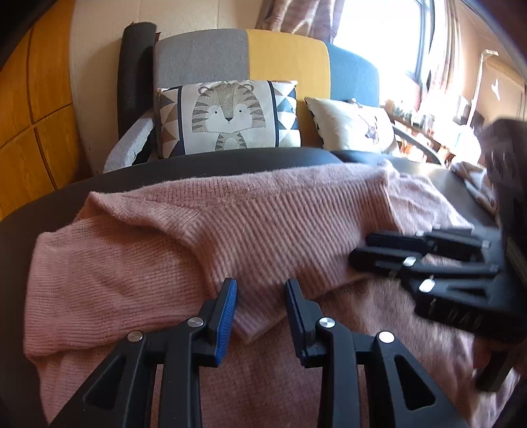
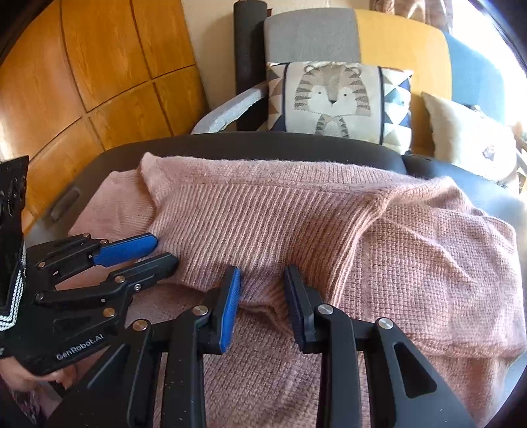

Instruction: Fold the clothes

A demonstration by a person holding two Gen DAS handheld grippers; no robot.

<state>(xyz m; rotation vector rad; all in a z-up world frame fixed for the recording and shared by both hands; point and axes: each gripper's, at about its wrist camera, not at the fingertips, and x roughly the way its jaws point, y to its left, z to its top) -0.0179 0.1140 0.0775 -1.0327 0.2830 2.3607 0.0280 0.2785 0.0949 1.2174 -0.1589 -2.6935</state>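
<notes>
Both grippers stand open over a pink sweater (image 1: 230,224). Left gripper (image 1: 260,306) has its blue-padded fingers (image 1: 227,306) spread apart, a folded corner of the knit lying in the gap between them; whether the pads touch the cloth cannot be told, and nothing is clamped. Right gripper (image 2: 262,303) is likewise released, its jaws parted over a small ridge of fabric at the fold's edge. In the left wrist view the right gripper comes in from the right side, its fingers a little apart and lying low on the knit; in the right wrist view the left gripper comes in from the left, fingers parted just over the sweater's edge. A bit of hand (image 2: 19,375) shows under that gripper. The sweater is spread on a dark table (image 1: 230,158), its ribbed part folded over the plainer knit and a sleeve lying out to the left side. Behind the table stands a sofa (image 1: 286,56) in grey, yellow and blue, with a tiger cushion (image 1: 227,118) and a pale cushion (image 1: 352,125). Wood panels (image 2: 98,66) fill the left wall, and a bright window (image 1: 378,33) with a curtain (image 1: 296,16) is at the right.
</notes>
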